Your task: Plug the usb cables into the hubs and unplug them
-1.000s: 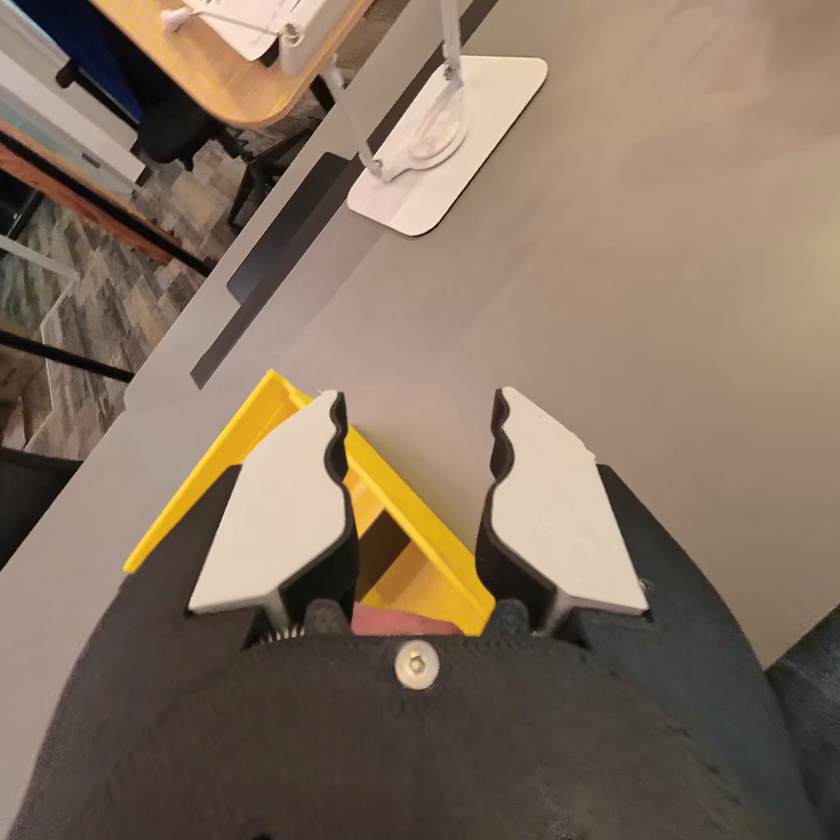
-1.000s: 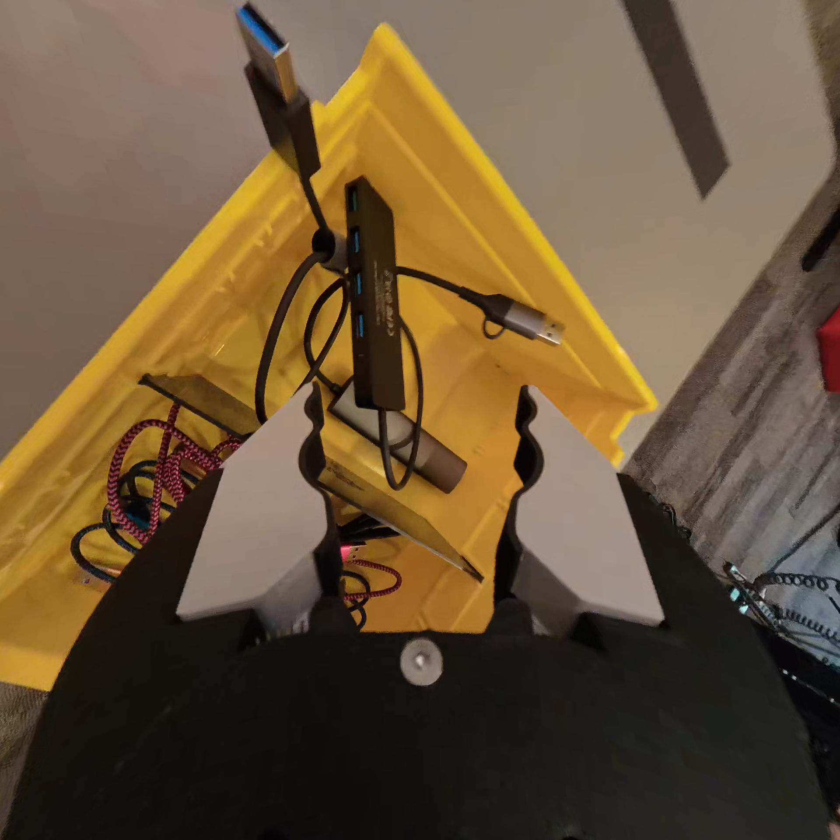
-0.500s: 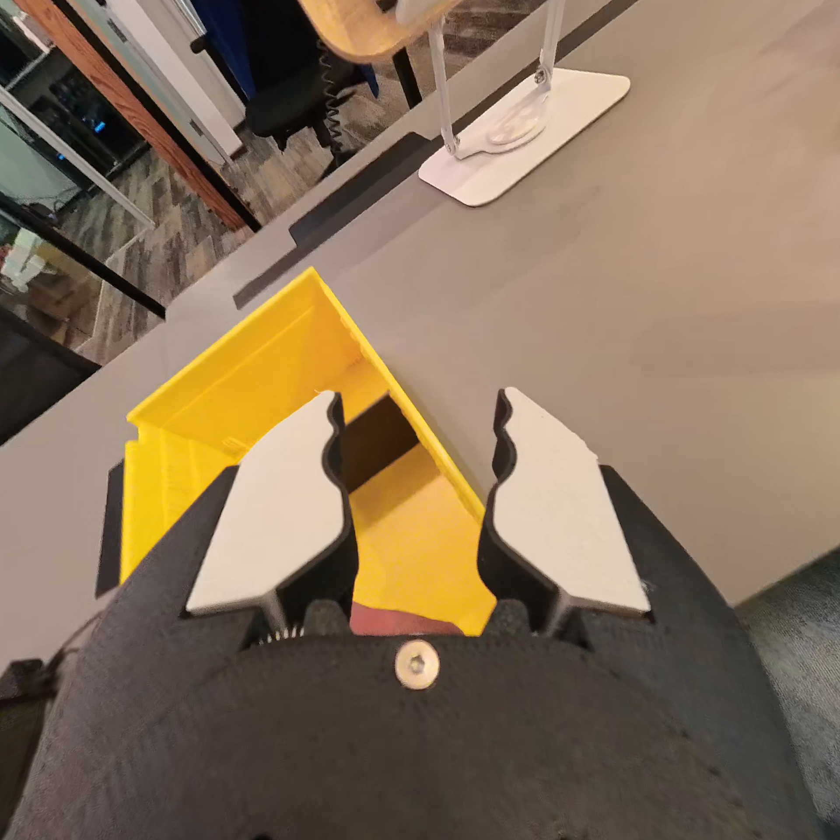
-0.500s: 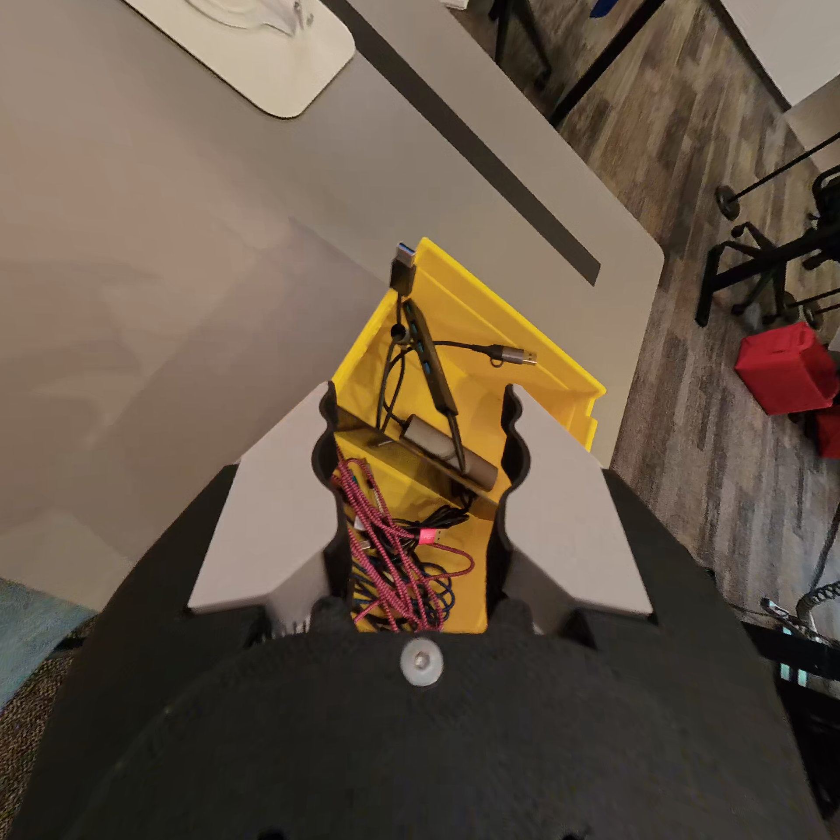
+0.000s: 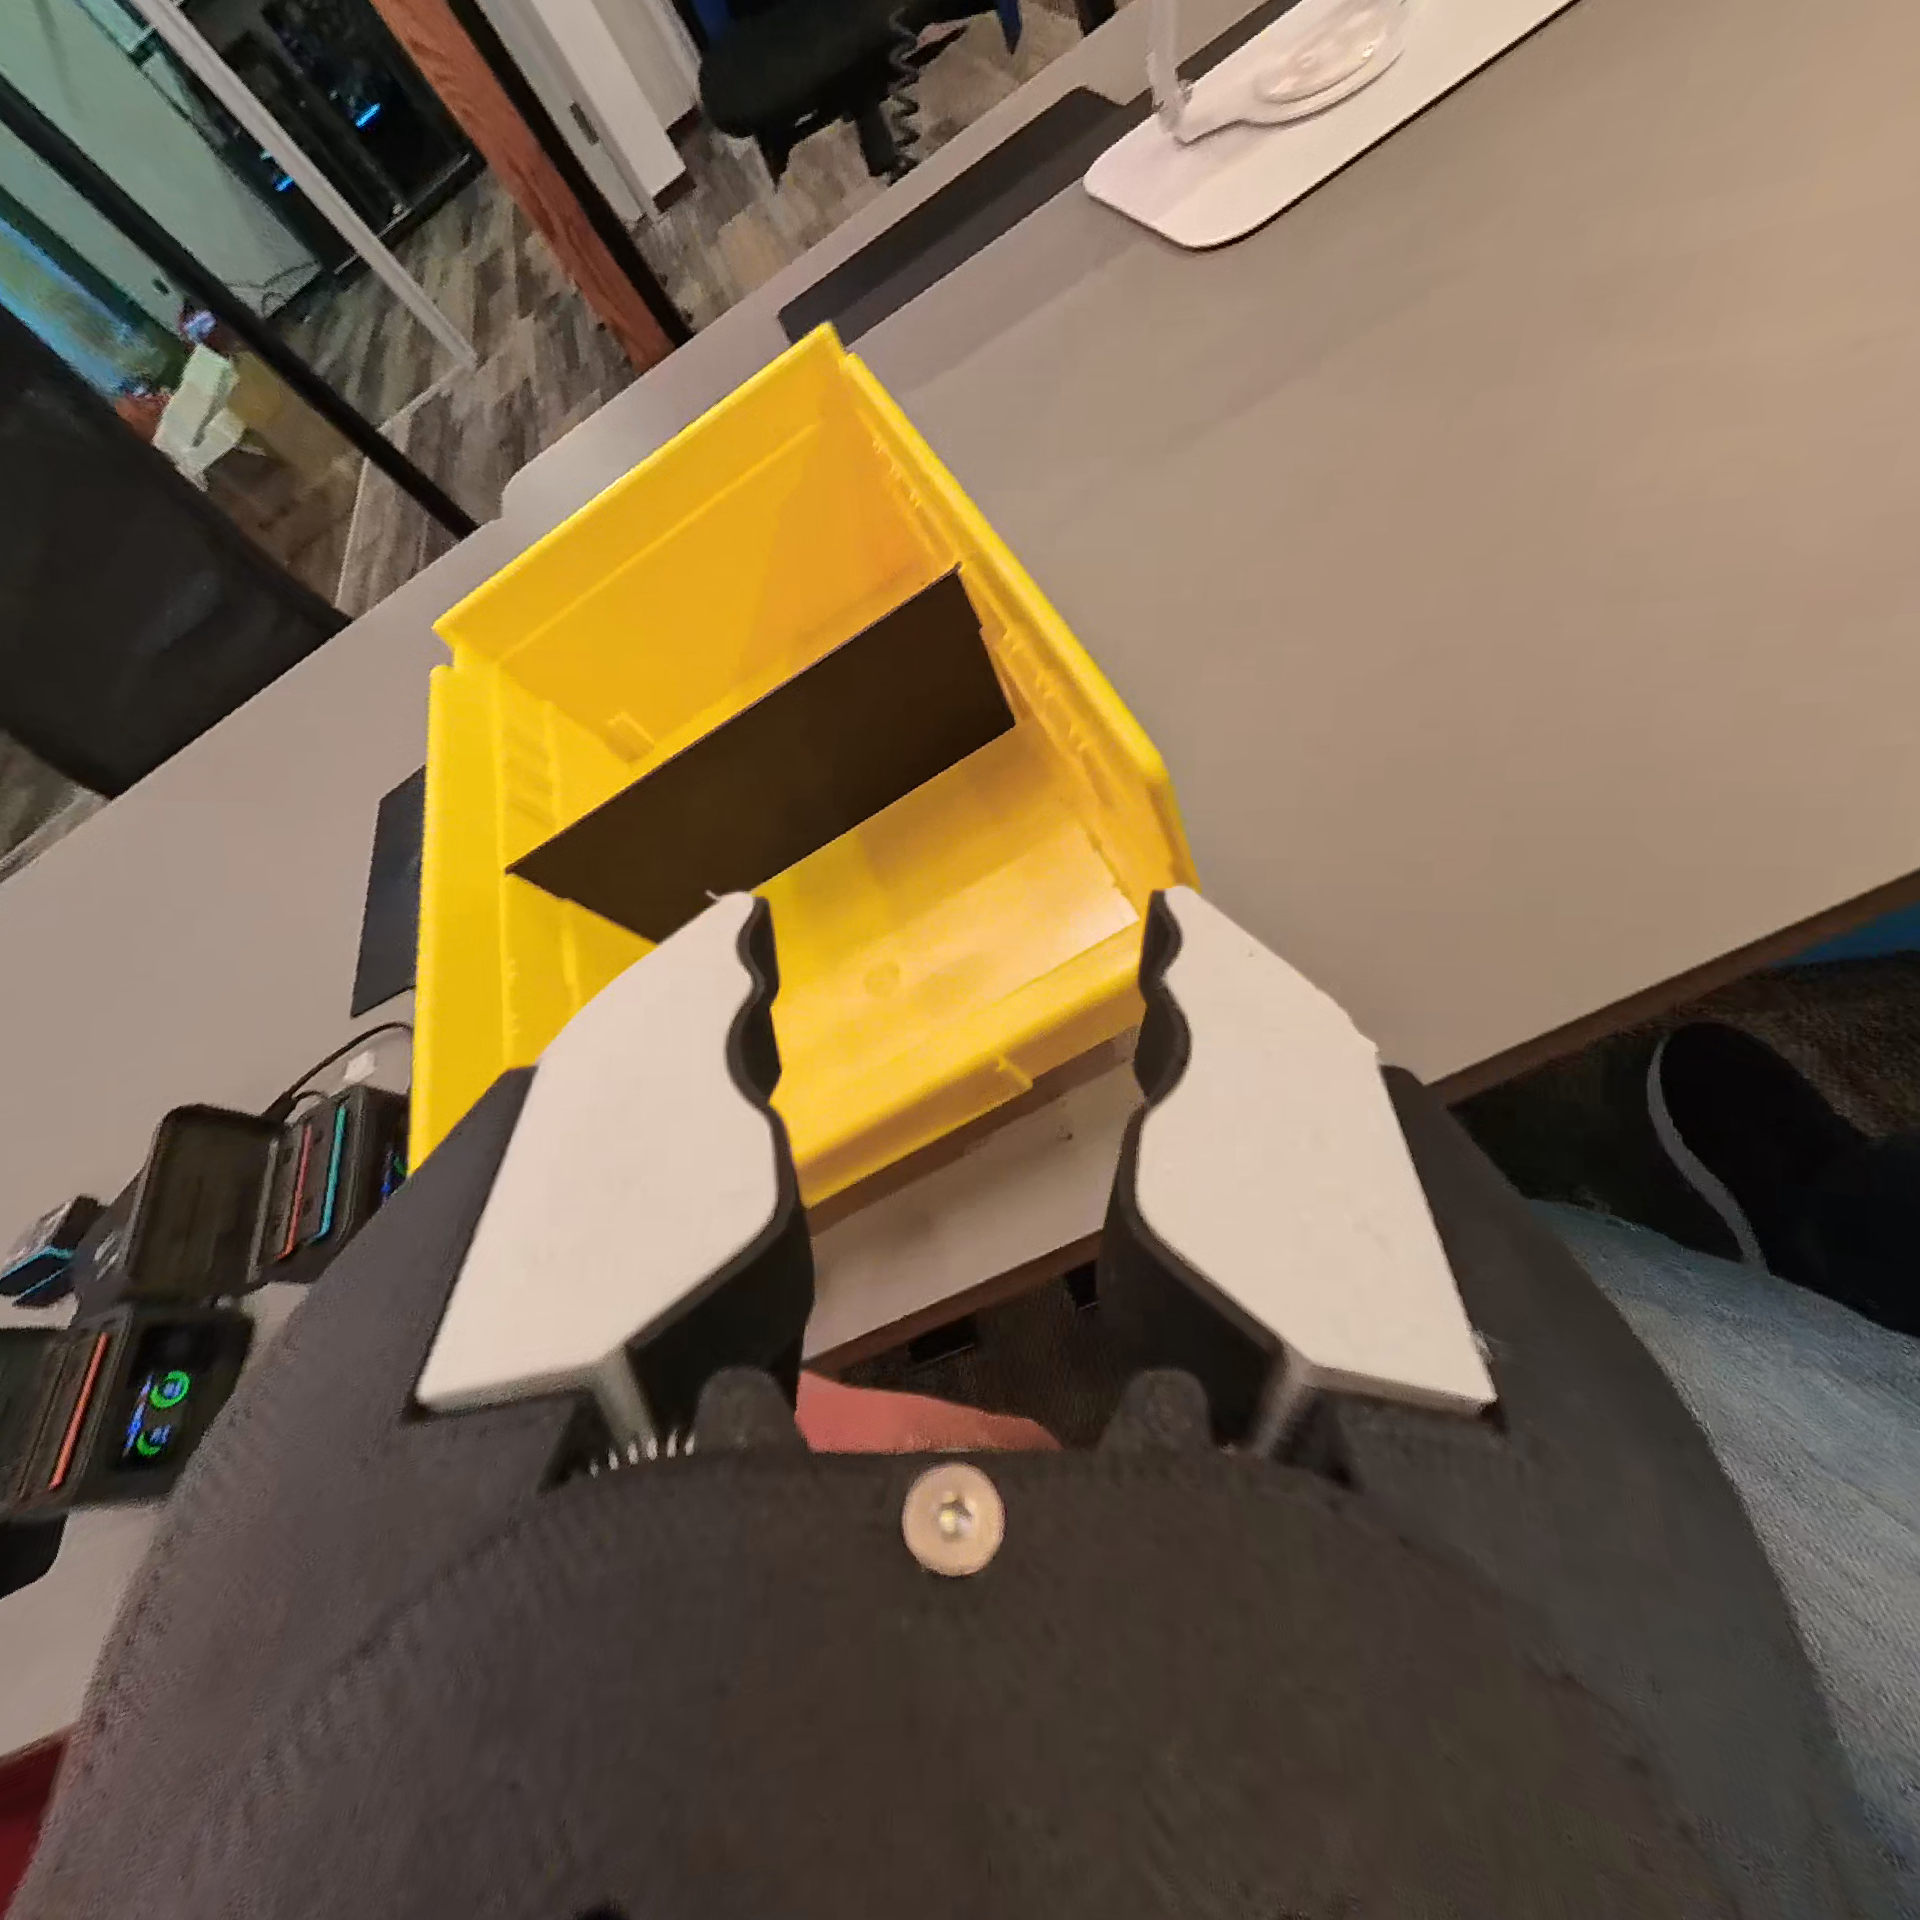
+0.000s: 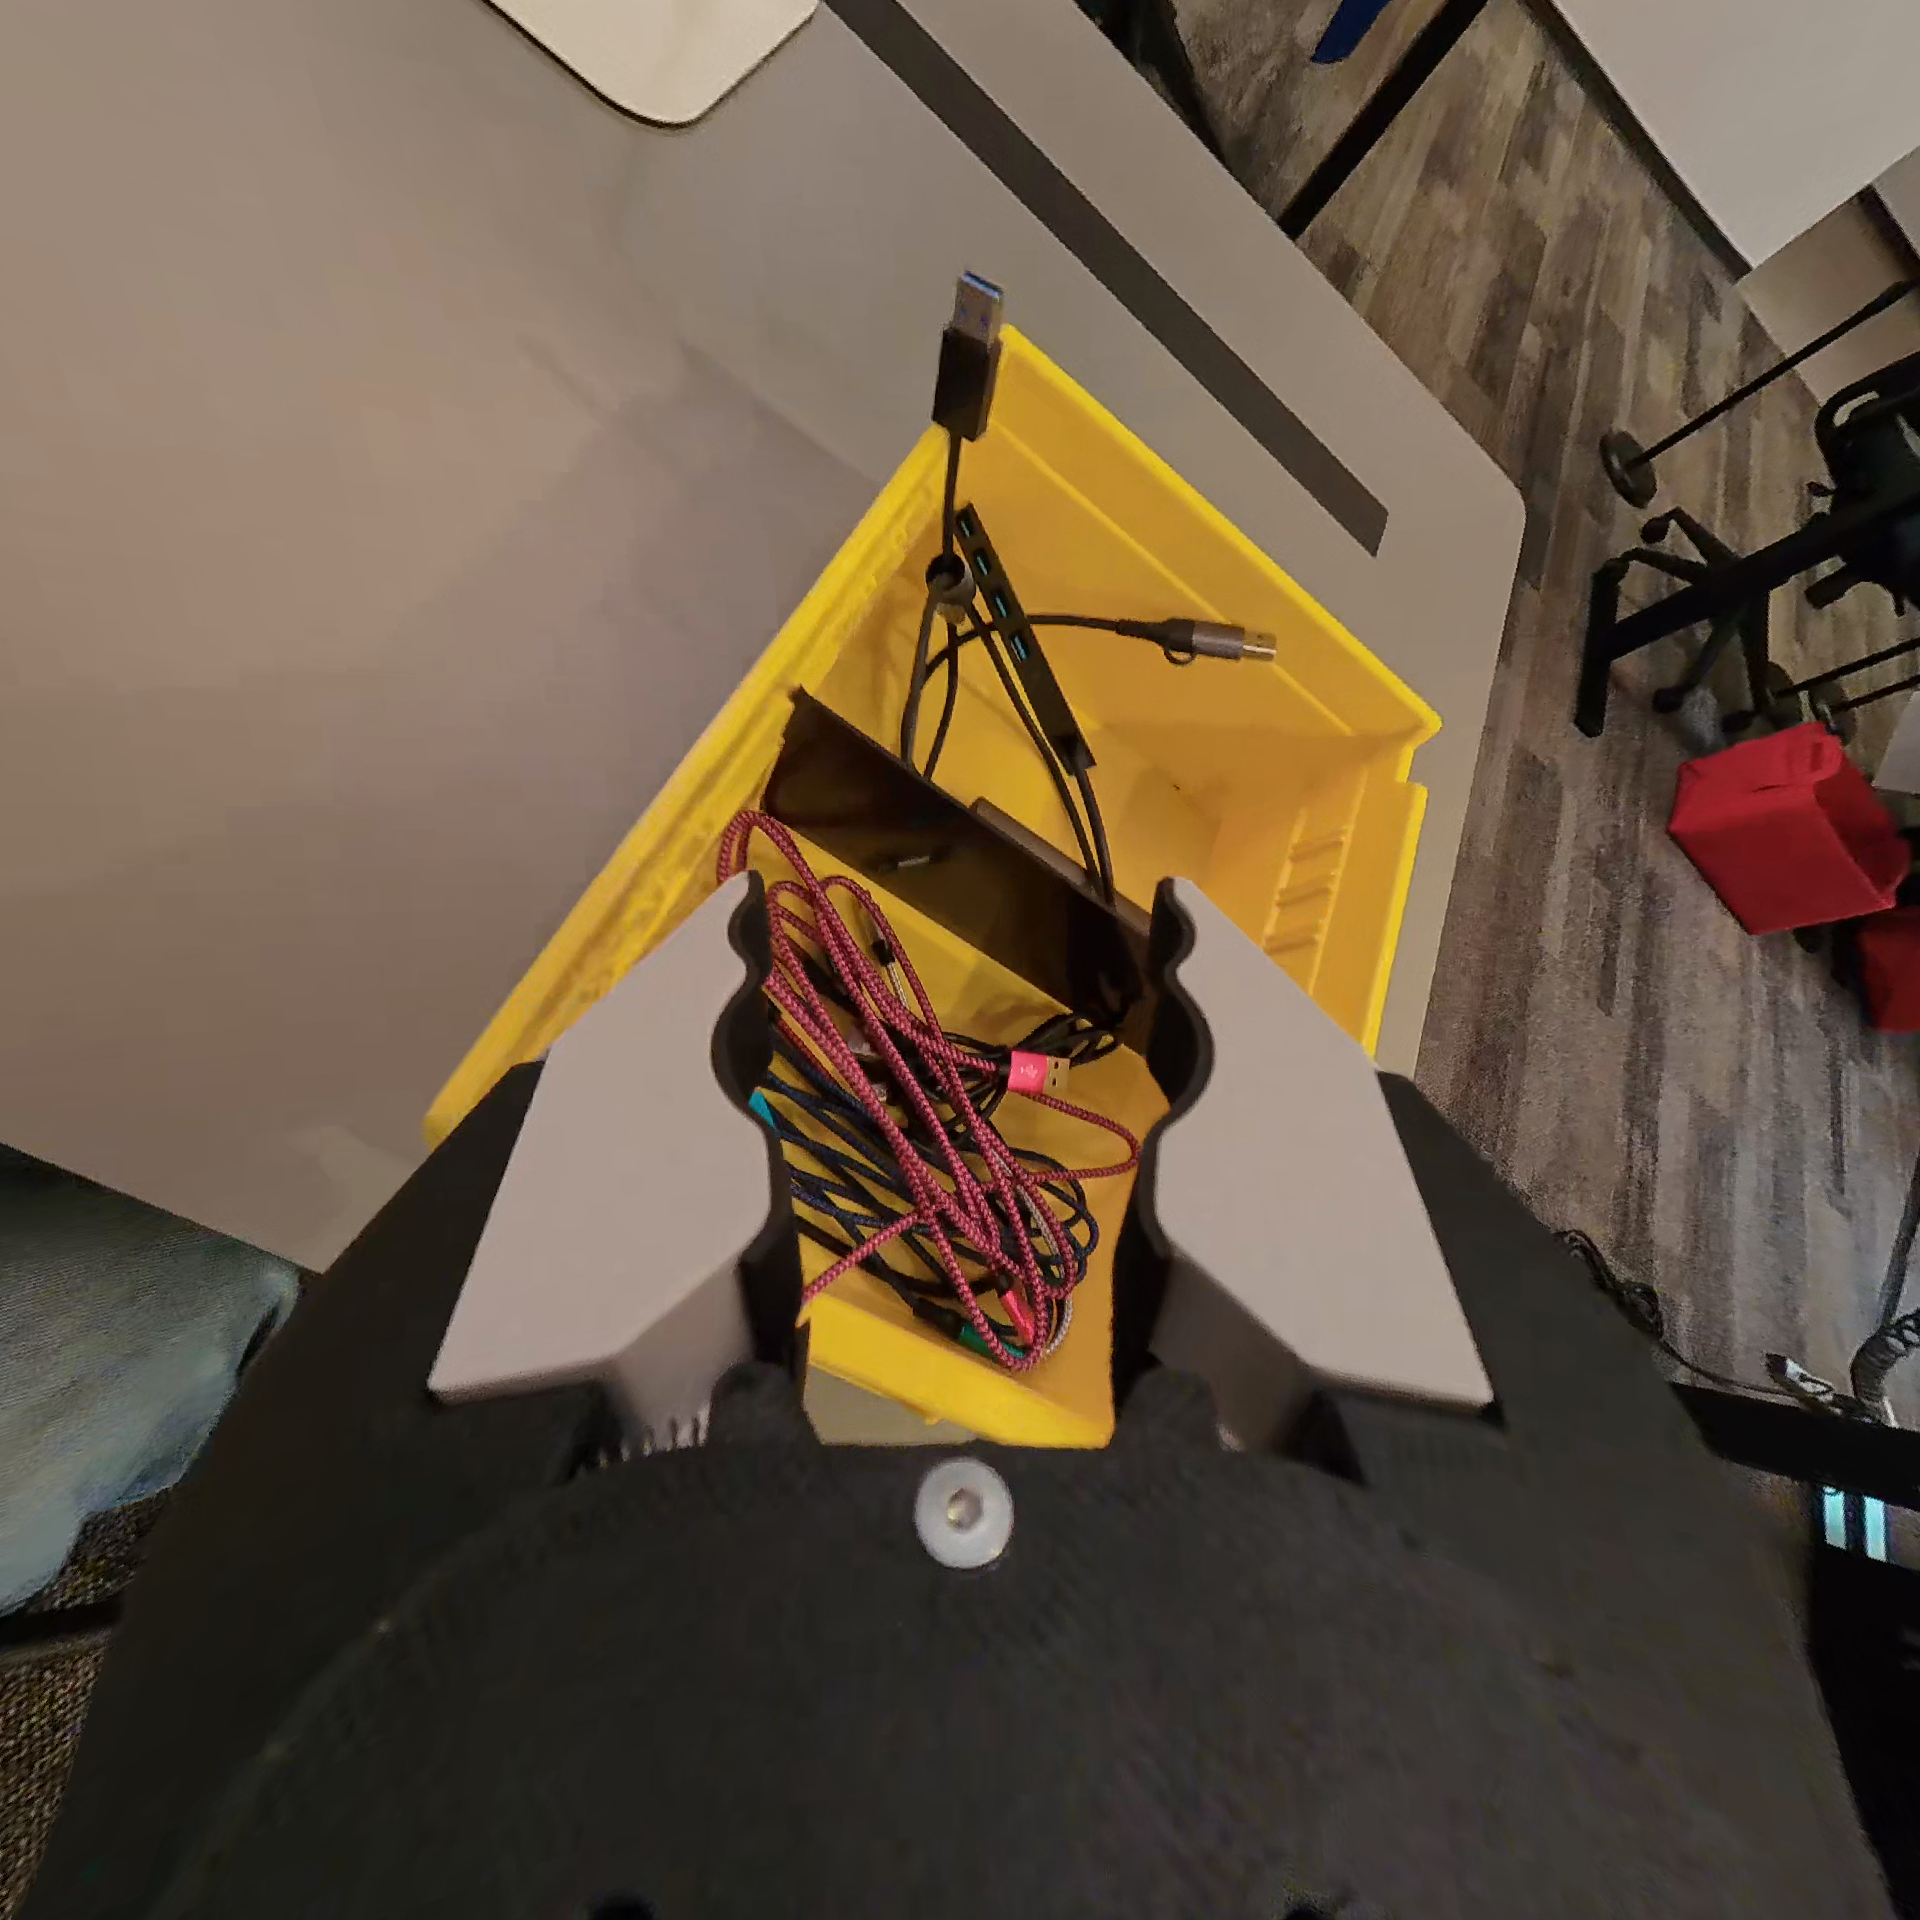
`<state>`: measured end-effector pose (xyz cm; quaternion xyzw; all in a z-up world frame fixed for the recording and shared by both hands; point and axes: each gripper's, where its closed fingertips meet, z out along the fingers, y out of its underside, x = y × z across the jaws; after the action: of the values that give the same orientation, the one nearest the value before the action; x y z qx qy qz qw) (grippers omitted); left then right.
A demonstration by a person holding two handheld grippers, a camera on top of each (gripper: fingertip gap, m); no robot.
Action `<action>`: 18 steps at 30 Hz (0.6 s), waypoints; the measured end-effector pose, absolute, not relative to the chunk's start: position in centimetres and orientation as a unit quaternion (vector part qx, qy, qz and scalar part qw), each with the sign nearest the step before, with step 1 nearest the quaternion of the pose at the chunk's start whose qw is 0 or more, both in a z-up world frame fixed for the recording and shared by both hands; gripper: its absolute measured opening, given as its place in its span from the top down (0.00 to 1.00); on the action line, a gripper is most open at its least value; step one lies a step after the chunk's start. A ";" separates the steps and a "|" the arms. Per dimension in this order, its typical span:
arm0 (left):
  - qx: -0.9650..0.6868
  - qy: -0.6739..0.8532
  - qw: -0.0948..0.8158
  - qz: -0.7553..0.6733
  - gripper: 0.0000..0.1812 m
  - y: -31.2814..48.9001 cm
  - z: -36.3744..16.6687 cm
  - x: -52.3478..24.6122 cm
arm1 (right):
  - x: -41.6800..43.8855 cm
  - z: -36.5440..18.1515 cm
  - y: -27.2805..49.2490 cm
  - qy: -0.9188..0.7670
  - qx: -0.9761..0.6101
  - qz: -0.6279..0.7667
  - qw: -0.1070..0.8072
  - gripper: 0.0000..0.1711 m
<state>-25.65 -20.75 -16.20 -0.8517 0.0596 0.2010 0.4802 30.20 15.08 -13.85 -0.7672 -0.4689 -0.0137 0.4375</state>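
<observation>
USB cables [image 6: 935, 1132]: red and dark braided leads tangled in the near compartment of a yellow bin [image 6: 1340, 717], right wrist view. Black hub [image 6: 1023, 634] leans in the far compartment behind a black divider [image 6: 935, 862], its own lead and plug [image 6: 971, 358] poking over the rim; a grey hub [image 6: 1023, 831] lies lower, mostly hidden. Second yellow bin [image 5: 623, 613], left wrist view, looks empty on the grey tabletop [image 5: 1455, 520].

Right tool [image 6: 961, 987]: jaws apart, holding nothing, above the cables. Left tool [image 5: 956, 977]: jaws apart, empty, above the empty bin.

Risks, as I judge them: pulling one cable may drag the whole knot; lifting the hub could snag its lead on the divider.
</observation>
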 end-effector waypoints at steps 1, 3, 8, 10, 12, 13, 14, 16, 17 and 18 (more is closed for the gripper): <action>-0.852 0.056 0.478 0.206 0.63 -21.0 -16.3 -26.0 | 30.6 -14.1 15.1 -0.466 -0.768 -0.014 0.440 0.58; -0.853 0.047 0.474 0.214 0.63 -21.4 -16.5 -26.7 | 31.5 -14.5 15.4 -0.458 -0.771 -0.012 0.443 0.59; -0.853 0.021 0.459 0.247 0.61 -21.9 -16.8 -29.8 | 34.5 -14.7 16.9 -0.424 -0.781 -0.028 0.459 0.58; -0.847 0.009 0.457 0.270 0.60 -21.9 -16.2 -31.9 | 35.7 -14.7 17.7 -0.406 -0.787 -0.026 0.465 0.58; -0.846 -0.010 0.463 0.266 0.58 -21.6 -15.6 -33.9 | 36.9 -14.6 18.8 -0.389 -0.789 -0.037 0.474 0.59; -0.844 -0.019 0.465 0.266 0.57 -21.4 -15.3 -35.0 | 37.5 -14.7 19.5 -0.383 -0.791 -0.046 0.474 0.59; -0.843 -0.023 0.464 0.271 0.57 -21.1 -15.1 -36.2 | 38.2 -14.9 20.2 -0.376 -0.795 -0.058 0.473 0.58; -0.847 -0.022 0.452 0.279 0.55 -20.7 -15.4 -38.5 | 39.1 -15.6 21.4 -0.374 -0.799 -0.073 0.466 0.60; -0.851 -0.026 0.443 0.282 0.54 -20.5 -15.8 -39.7 | 39.4 -16.2 21.9 -0.374 -0.804 -0.076 0.457 0.59; -0.855 -0.033 0.438 0.277 0.52 -20.3 -16.2 -40.8 | 39.9 -16.8 22.4 -0.372 -0.809 -0.078 0.448 0.58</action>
<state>-40.80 -20.29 -16.21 -0.8546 -0.0328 0.2775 0.4377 39.89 22.44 -16.77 -0.8095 -0.3717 -0.0782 0.4477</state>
